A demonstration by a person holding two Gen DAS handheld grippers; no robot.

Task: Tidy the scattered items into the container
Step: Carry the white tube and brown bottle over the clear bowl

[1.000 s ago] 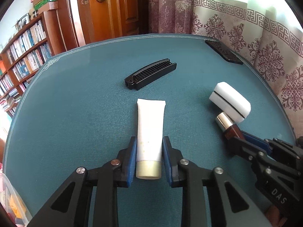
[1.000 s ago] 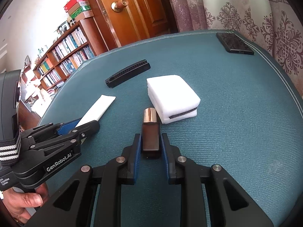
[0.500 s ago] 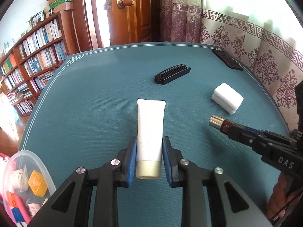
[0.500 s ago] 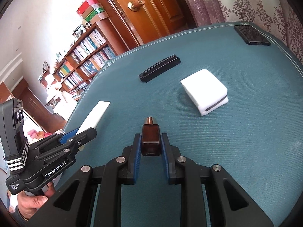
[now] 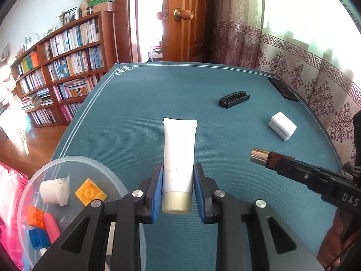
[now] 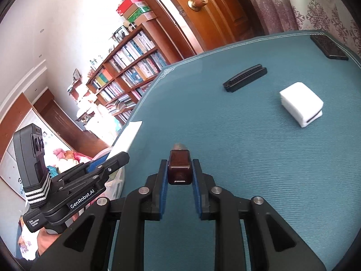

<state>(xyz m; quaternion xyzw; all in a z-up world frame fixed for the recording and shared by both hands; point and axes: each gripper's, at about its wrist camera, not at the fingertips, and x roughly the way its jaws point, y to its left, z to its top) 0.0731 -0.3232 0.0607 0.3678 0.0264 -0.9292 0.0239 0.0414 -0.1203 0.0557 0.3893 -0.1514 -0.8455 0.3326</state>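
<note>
Teal cloth covers the table (image 5: 140, 117), and my clear plastic container (image 5: 74, 160) sits at its near left edge, so that is where both loads go. To do this well I should carry each one fully over the rim before easing my hold, lowering rather than dropping. My left gripper (image 5: 177, 188) is clamped on one white tube (image 5: 179, 149); my right gripper (image 6: 179, 176) is clamped on one small brown bottle (image 6: 179, 169). On the table remain one black comb (image 5: 234, 99), one white sponge block (image 5: 282, 128) and one dark flat case (image 5: 283, 88); inside the container I count three toy bricks (image 5: 90, 192), though some is hidden
</note>
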